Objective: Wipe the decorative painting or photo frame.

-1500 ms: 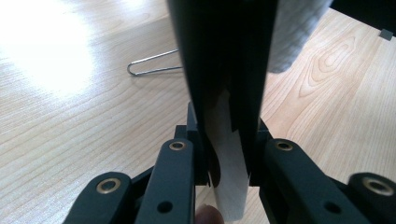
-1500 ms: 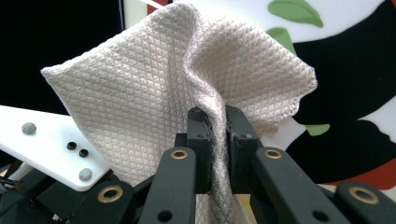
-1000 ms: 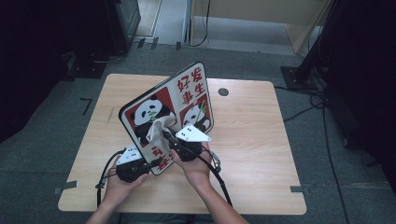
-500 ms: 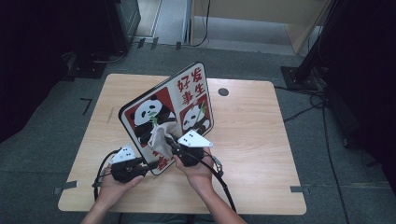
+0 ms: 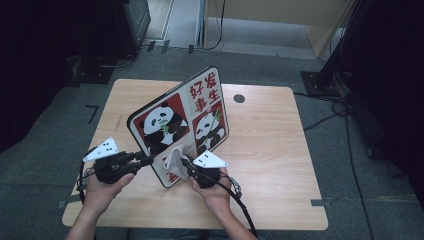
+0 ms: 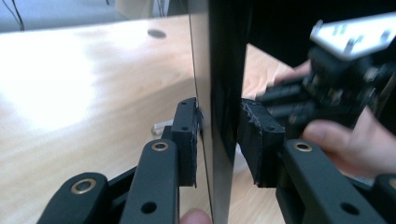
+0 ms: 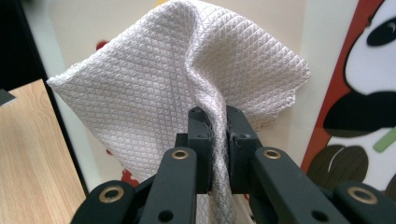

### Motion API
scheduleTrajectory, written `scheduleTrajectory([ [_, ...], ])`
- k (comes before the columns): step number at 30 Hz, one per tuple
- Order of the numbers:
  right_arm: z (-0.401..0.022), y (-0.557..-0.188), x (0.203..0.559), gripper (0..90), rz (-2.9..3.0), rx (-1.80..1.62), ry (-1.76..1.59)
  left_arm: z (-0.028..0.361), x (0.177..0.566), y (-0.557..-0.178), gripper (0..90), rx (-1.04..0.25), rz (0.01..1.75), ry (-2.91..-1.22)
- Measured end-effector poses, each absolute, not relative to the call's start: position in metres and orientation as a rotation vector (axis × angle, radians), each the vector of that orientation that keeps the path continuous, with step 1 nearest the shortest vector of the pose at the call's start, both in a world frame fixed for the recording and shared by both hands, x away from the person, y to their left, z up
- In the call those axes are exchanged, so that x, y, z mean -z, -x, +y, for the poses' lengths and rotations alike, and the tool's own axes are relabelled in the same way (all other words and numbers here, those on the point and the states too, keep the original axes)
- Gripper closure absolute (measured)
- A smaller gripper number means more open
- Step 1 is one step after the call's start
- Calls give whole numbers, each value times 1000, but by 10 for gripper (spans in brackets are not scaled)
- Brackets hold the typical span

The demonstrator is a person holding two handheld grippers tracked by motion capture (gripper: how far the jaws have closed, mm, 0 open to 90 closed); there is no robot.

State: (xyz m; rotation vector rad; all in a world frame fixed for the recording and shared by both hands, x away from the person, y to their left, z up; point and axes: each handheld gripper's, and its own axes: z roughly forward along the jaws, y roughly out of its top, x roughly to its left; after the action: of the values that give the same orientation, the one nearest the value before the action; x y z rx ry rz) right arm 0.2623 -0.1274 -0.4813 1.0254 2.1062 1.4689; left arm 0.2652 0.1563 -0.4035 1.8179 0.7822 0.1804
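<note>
Pinching waffle-textured white cloth [image 7: 182, 88], right gripper [image 7: 217, 123] (flat panda board [image 7: 355, 93] behind).

We hold our left gripper [image 5: 145, 161] low at the table's near left, hand [image 5: 100, 187] cupped beneath its body, jaws pointing level to the right. They have just been opening; one pad [image 6: 187, 137] touches, the other stands off. Our right gripper [image 5: 184, 164] sits just beside it, hand [image 5: 216, 192] under it, jaws aimed up and left, pinched tight with pads [image 7: 201, 140] nearly meeting.
</note>
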Motion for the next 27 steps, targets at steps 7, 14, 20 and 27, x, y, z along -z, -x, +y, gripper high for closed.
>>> scheduleTrajectory([
  [7, -125, -257, 489, 831, 2128, -1448, -1020, 155, 383, -273, 721, -185, 797, -1762],
  [14, -121, -253, 492, 829, 2137, -1452, -1009, 156, 374, -278, 743, -181, 822, -1742],
  [20, -113, -249, 490, 830, 2140, -1480, -976, 153, 370, -279, 784, -176, 834, -1761],
  [27, -99, -243, 472, 830, 2110, -1529, -912, 153, 369, -280, 791, -165, 845, -1767],
])
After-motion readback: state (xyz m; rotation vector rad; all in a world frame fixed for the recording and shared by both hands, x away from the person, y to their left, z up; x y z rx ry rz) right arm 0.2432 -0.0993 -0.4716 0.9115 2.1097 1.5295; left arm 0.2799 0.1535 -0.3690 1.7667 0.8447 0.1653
